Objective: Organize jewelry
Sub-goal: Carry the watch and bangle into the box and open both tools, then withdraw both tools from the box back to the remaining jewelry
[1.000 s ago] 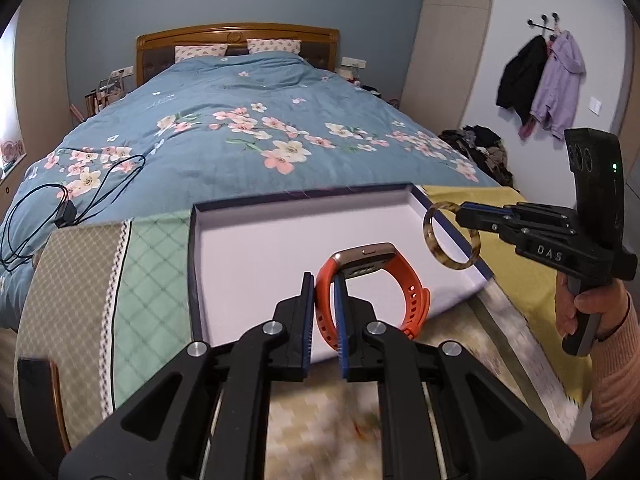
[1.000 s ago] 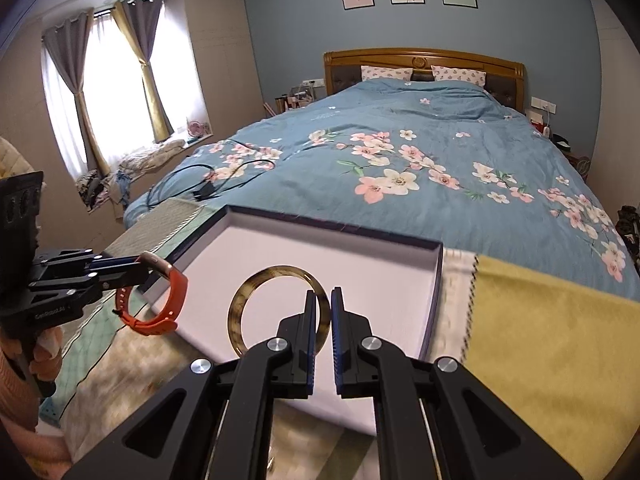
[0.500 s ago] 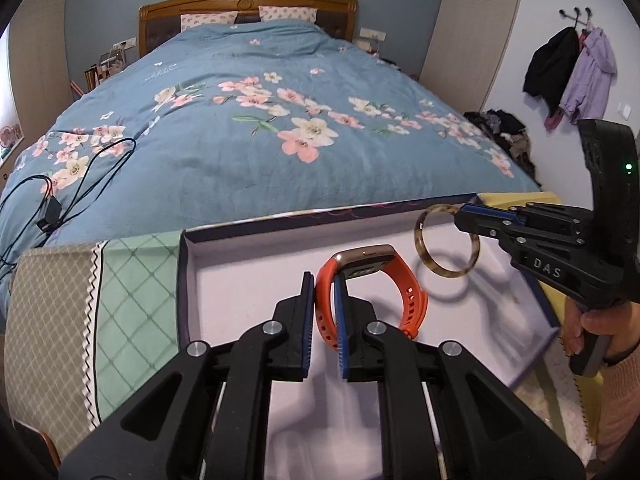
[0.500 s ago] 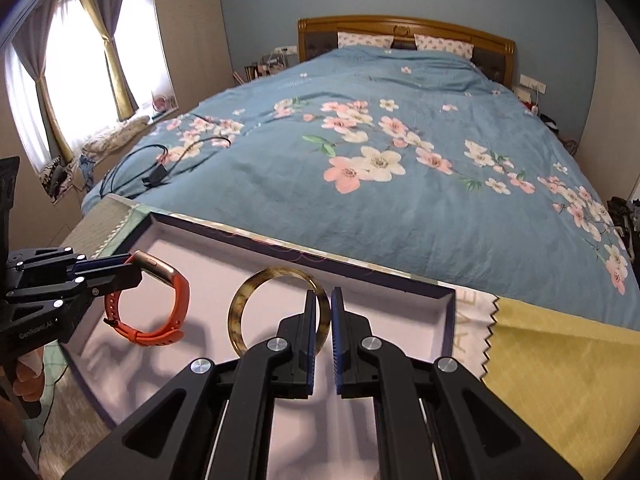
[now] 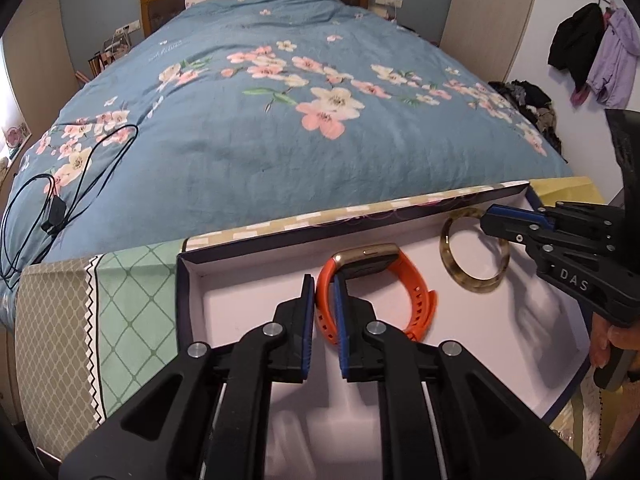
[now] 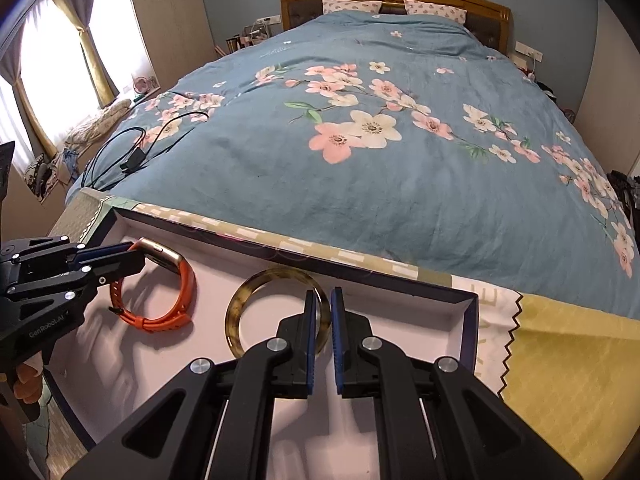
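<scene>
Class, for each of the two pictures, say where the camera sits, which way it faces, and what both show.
Left wrist: sits on the left claw, facing down over the box towards the bed; its fingers grip the orange band.
Right wrist: sits on the right claw, facing likewise; its fingers grip the amber bangle.
Shared: box, bed, both pieces, each other's claw.

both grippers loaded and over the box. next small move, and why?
Probably lower both a little further, then open. The left gripper pinches the orange watch band and the right gripper pinches the tortoiseshell bangle, both over the white floor of the box; shadows suggest they hang just above it.
</scene>
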The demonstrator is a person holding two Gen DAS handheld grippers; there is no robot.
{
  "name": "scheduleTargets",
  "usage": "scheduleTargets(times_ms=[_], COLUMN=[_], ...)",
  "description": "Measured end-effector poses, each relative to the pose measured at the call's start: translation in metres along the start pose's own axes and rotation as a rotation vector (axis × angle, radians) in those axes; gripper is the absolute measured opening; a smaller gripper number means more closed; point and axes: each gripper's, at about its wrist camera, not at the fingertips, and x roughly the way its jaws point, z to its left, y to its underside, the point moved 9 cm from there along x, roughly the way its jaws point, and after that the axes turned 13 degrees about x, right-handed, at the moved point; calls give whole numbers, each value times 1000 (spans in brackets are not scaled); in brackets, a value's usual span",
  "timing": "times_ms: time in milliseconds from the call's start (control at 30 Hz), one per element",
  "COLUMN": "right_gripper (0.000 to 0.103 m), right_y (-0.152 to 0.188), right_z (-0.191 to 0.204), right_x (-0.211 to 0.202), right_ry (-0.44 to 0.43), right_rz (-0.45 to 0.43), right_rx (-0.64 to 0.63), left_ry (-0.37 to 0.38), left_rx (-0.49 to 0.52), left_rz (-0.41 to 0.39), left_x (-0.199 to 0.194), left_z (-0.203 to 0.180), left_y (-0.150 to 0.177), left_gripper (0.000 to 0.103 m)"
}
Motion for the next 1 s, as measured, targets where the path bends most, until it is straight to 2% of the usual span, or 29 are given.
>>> scheduleTargets(times_ms=[100,200,233,267,300,400,467,633,800,1000], right_gripper=[7,11,19,24,29,29,29,38,39,38], right_y=[0,-4,-5,-4,-3,2,9,45,97,158], right_z=[1,0,0,1,2,8,12,19,22,24], right_x=[0,-11,-14,-21,-28,-54,-78,-129,-149,-144], right_ry=[10,31,26,22,12,-35,-75,-165,-216,-255], right_rz=[-7,-59,-69,-86,-102,-150,-190,-238,-196,-87], right_rx=[-2,-5,-8,-11,-18,-40,-57,-122,-175,-181], left_ry=[1,-2,-5,-5,-12,-40,-55,-73,-70,-36], left_rx=[-8,-23,-22,-23,-27,-36,-39,2,61,65], left_rz=[21,22,17,8,-13,-94,-167,-308,-379,-373], left_x=[7,8,7,4,-1,-25,-51,-113,-164,-187], left_z=[2,4,4,3,4,4,3,-6,-29,-51], left_y=[-2,-4,-3,-3,-4,-3,-1,22,64,113], left_gripper=[8,12,16,26,33,35,45,54,56,57])
